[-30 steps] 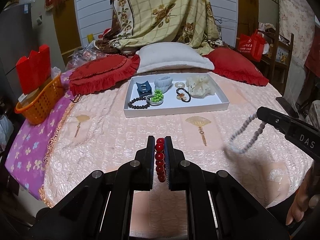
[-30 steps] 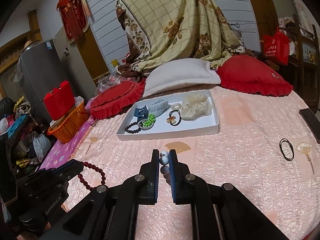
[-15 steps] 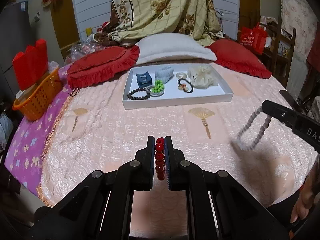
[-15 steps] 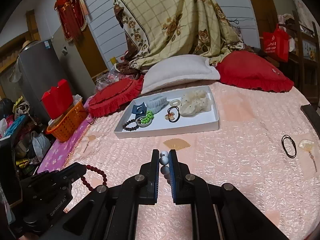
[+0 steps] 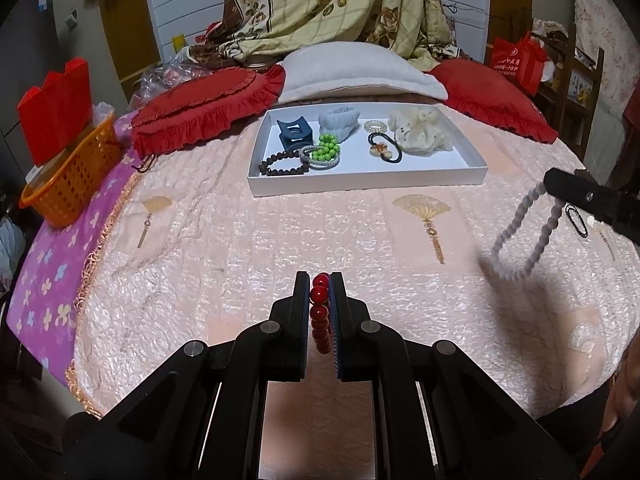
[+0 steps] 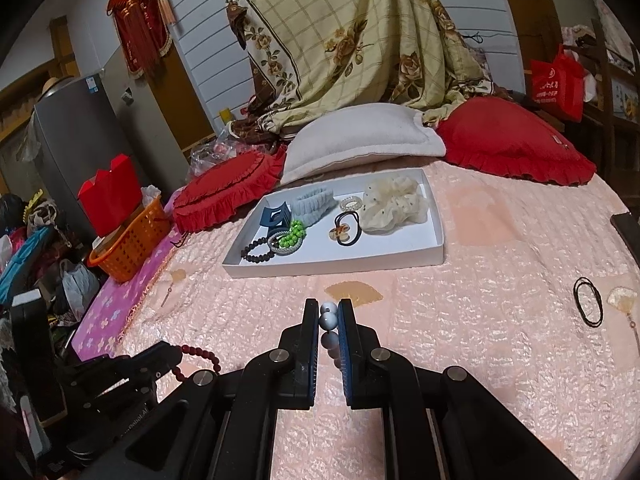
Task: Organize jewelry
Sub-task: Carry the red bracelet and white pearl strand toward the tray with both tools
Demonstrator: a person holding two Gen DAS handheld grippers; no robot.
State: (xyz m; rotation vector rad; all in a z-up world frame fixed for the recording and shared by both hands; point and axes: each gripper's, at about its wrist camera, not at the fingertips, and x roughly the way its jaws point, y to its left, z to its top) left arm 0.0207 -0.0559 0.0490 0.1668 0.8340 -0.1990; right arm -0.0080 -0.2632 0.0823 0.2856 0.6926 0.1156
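My left gripper (image 5: 320,280) is shut on a red bead bracelet (image 5: 320,312) above the pink bedspread. It also shows in the right wrist view (image 6: 200,354). My right gripper (image 6: 329,308) is shut on a white bead bracelet (image 6: 329,320), which hangs as a loop in the left wrist view (image 5: 520,236). A white tray (image 5: 360,184) lies ahead, well beyond both grippers. It holds a dark bead bracelet (image 5: 280,164), a green bead bracelet (image 5: 326,150), hair ties and a cream scrunchie (image 5: 420,132).
A black hair tie (image 6: 588,300) lies on the bedspread at the right. Red cushions (image 5: 208,108) and a white pillow (image 5: 360,72) lie behind the tray. An orange basket (image 5: 72,176) stands at the left bed edge.
Both grippers have moved forward toward the tray with their bracelets held. The tray looks nearer in both views.
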